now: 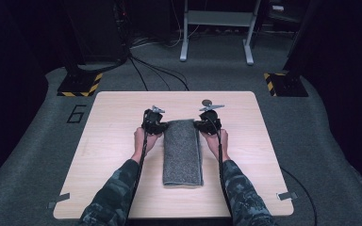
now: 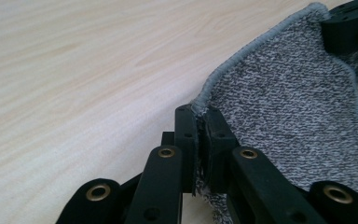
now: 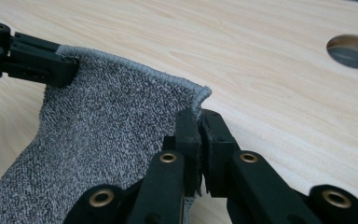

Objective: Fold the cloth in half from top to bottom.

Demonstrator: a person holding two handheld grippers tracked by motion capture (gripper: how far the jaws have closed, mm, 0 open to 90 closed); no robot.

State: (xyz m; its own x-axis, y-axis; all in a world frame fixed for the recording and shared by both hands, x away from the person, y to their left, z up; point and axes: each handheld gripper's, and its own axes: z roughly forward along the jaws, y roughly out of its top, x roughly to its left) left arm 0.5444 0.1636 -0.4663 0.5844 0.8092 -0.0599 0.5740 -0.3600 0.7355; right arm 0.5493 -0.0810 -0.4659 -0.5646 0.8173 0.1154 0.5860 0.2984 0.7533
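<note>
While you hold both grippers at the far end of the towel, this is how things stand.

Towel: the grey towel [image 1: 183, 153] is a flecked, looped knit with a stitched hem, folded into a long narrow strip; it lies in the middle of the bench [image 1: 113, 141].
Long axis: the strip runs from your side straight away from you, its far end between your two hands.
Left gripper: your left gripper [image 1: 153, 123] has its black fingers [image 2: 186, 140] closed on the far left corner of the towel; in the left gripper view the hem is pinched between the pads.
Right gripper: your right gripper [image 1: 207, 123] has its fingers [image 3: 187, 137] clamped on the far right corner, the hem curling up just above the pads.
Far edge: between the two corners the hem sags in a shallow curve, raised off the wood.
Bench: pale wood grain, smooth, with rounded corners and a round hole [image 3: 352, 51] near the far edge.
Hard to make out: the pinched fabric is hidden inside each grip, and the number of folded layers cannot be told.
</note>
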